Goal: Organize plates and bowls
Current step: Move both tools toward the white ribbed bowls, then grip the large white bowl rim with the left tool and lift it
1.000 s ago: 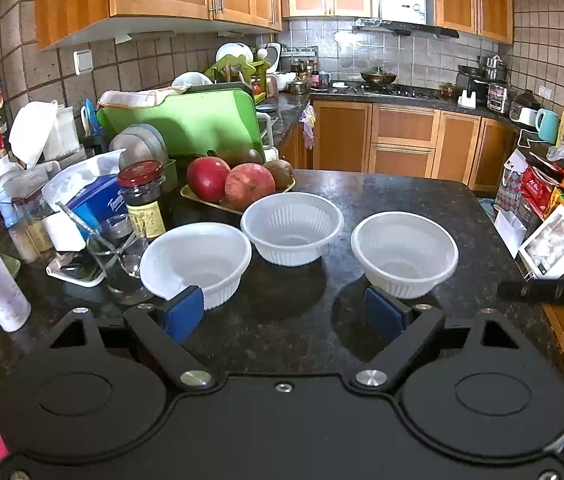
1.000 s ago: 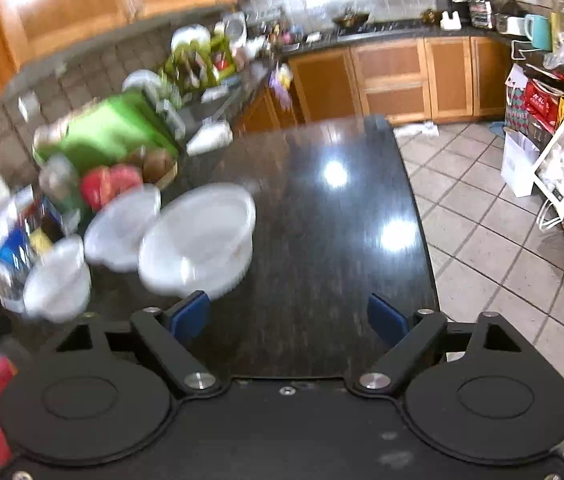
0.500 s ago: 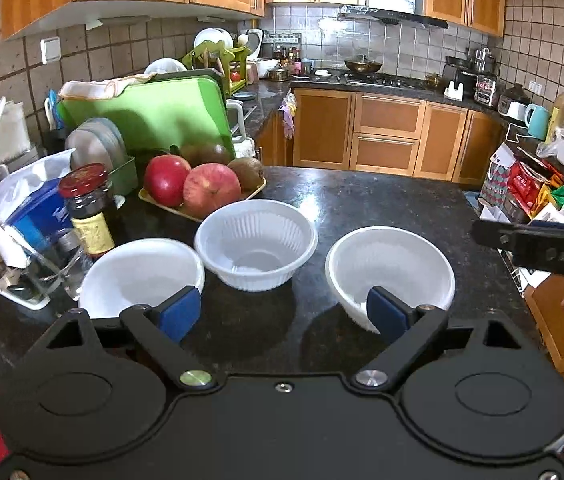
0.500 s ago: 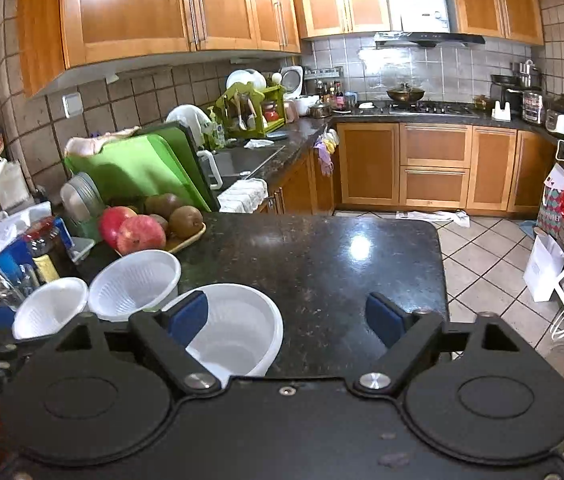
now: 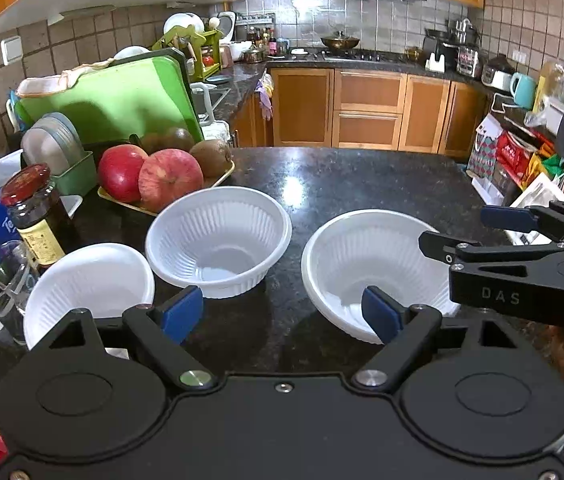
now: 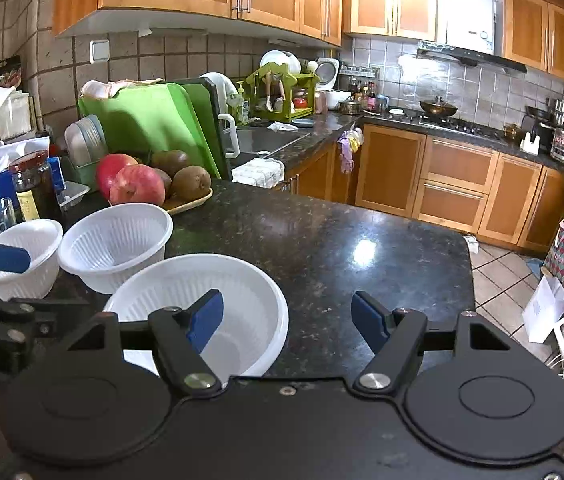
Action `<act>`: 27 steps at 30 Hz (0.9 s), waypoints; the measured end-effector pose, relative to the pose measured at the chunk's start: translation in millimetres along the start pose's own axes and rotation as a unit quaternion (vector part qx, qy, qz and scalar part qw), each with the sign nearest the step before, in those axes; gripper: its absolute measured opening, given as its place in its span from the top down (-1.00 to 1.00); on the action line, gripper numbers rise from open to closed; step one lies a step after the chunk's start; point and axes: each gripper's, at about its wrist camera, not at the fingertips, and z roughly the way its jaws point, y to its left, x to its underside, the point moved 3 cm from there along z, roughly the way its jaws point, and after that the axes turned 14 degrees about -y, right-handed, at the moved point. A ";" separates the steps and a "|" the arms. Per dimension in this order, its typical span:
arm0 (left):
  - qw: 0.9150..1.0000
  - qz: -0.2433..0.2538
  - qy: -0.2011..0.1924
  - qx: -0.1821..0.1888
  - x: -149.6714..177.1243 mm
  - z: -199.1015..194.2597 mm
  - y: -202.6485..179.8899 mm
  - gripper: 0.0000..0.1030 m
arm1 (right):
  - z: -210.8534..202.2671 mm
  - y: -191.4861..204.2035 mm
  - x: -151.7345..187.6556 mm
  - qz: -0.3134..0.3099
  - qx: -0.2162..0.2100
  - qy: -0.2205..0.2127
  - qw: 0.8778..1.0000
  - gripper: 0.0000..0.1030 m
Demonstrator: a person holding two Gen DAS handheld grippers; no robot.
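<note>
White plastic, ribbed: 3 bowls sit in a row on the dark counter (image 5: 362,176), the near bowl (image 5: 366,264) rightmost, the middle bowl (image 5: 218,236) beside it and the far bowl (image 5: 90,284) leftmost, close by a jar (image 5: 36,212). None is stacked yet. The right gripper (image 6: 286,318) hangs wide, its left finger over the near bowl's hollow and its right finger out over bare stone, so the bowl's right rim lies between the pads but is not pinched. The left gripper (image 5: 282,312) is also wide and holds nothing, aimed at the gap between the middle and near bowls. A fruit tray (image 5: 170,196) and a green board (image 5: 114,96) stand behind the row. By the look of it the step in hand is the first grasp. Next, the right gripper would need to lower onto that rim, close, then lift the bowl clear and nest it in the middle one.
</note>
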 end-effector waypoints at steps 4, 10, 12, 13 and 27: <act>1.000 -0.002 0.019 0.002 4.1 9.8 -4.6 -0.48 | 6.4 -6.3 3.0 0.032 -0.010 0.009 0.999 -0.42; 0.999 -0.001 0.033 0.001 5.3 19.6 -10.3 -0.34 | 14.7 -6.7 7.4 0.025 -0.010 0.012 1.000 -0.21; 0.999 0.006 0.035 0.003 4.9 22.1 -12.5 -0.32 | 18.1 -4.5 8.3 0.016 -0.010 0.020 1.000 -0.12; 0.999 0.009 0.036 0.004 5.3 23.2 -13.4 -0.32 | 19.8 -3.6 8.9 0.016 -0.012 0.026 0.999 -0.11; 0.998 -0.006 0.060 0.035 3.4 36.6 -17.9 0.28 | 25.3 4.0 20.9 0.031 -0.041 0.086 0.995 0.50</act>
